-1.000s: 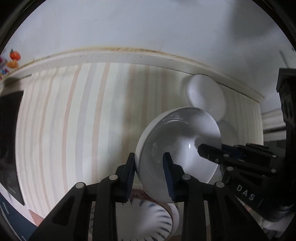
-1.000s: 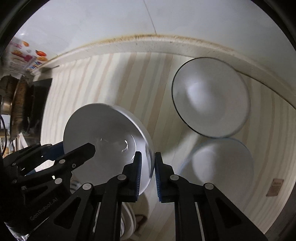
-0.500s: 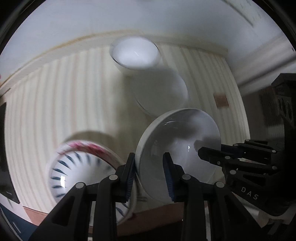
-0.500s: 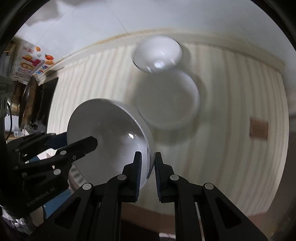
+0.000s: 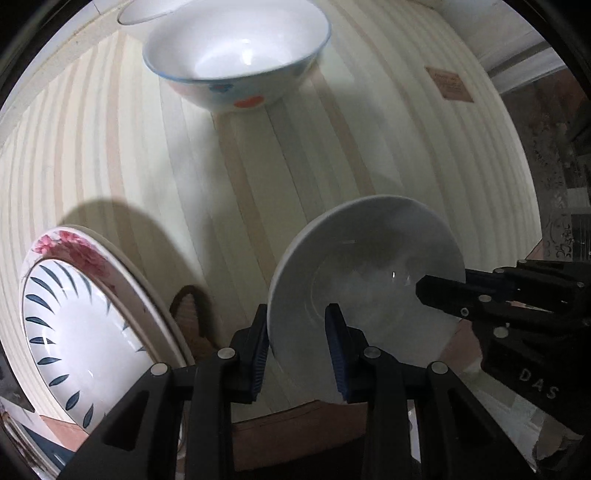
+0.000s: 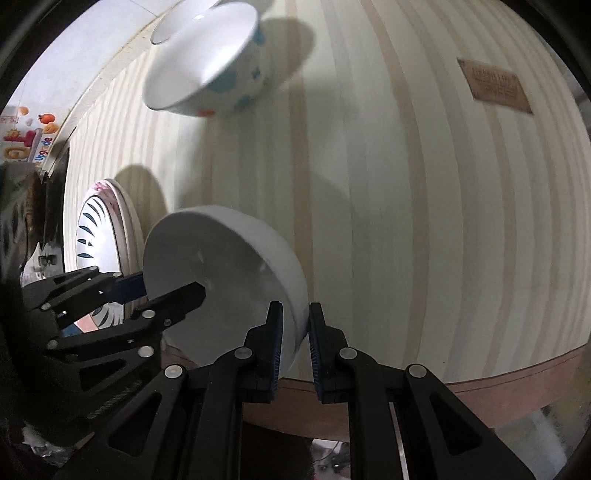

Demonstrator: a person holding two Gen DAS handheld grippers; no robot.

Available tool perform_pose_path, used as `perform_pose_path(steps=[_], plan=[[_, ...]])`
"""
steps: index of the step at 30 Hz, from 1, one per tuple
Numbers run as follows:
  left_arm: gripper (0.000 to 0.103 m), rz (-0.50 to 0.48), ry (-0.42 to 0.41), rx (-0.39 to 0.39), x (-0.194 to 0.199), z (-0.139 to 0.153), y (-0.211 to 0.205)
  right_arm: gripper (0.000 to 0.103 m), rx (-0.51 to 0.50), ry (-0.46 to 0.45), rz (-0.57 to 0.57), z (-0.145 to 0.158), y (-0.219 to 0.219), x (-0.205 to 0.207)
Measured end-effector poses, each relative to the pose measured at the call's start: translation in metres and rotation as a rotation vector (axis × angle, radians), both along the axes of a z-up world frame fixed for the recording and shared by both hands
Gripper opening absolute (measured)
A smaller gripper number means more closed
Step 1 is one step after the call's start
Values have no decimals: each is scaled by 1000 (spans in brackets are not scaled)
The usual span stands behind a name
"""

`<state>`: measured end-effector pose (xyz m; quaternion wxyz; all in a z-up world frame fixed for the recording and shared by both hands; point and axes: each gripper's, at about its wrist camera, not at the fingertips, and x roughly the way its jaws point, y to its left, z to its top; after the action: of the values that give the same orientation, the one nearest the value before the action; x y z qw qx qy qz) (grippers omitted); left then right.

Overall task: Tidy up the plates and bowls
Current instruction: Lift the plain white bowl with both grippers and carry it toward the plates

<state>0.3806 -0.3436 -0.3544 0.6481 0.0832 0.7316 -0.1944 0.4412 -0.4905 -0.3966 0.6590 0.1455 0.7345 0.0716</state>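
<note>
A plain white bowl (image 5: 369, 266) (image 6: 221, 266) hangs tilted over the near edge of the striped table, held between both grippers. My left gripper (image 5: 299, 332) is shut on its near rim, one pad inside and one outside. From the other side, my right gripper (image 6: 295, 328) is shut on the opposite rim; its fingers (image 5: 443, 291) reach into the bowl in the left wrist view. A white bowl with blue and red dots (image 5: 236, 55) (image 6: 207, 66) stands farther back. A blue-leaf plate (image 5: 85, 325) (image 6: 96, 229) lies on a pink-flowered plate (image 5: 70, 247) at the left.
Behind the dotted bowl the rim of another white bowl (image 5: 147, 11) shows at the back edge. A small brown label (image 5: 448, 83) (image 6: 495, 86) lies flat on the table (image 6: 406, 184) at the right. The table's brown front edge (image 6: 480, 380) runs just under the grippers.
Both grippers have carried the white bowl across the table to its near edge and lower. The dotted bowl now lies far back, and the plate stack has come up at the left.
</note>
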Motion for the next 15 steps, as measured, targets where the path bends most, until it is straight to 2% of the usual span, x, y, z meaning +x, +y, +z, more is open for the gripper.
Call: perform_pose_path(steps=[7, 11, 13, 15], plan=[[27, -6, -20, 9, 7, 2, -8, 15, -12, 13, -3, -6, -7, 2], [27, 6, -4, 0, 7, 2, -6, 15, -8, 17, -7, -7, -2, 5], [27, 22, 1, -12, 6, 9, 3, 15, 6, 27, -14, -7, -6, 6], [27, 72, -22, -51, 12, 34, 18, 15, 22, 34, -22, -1, -13, 9]])
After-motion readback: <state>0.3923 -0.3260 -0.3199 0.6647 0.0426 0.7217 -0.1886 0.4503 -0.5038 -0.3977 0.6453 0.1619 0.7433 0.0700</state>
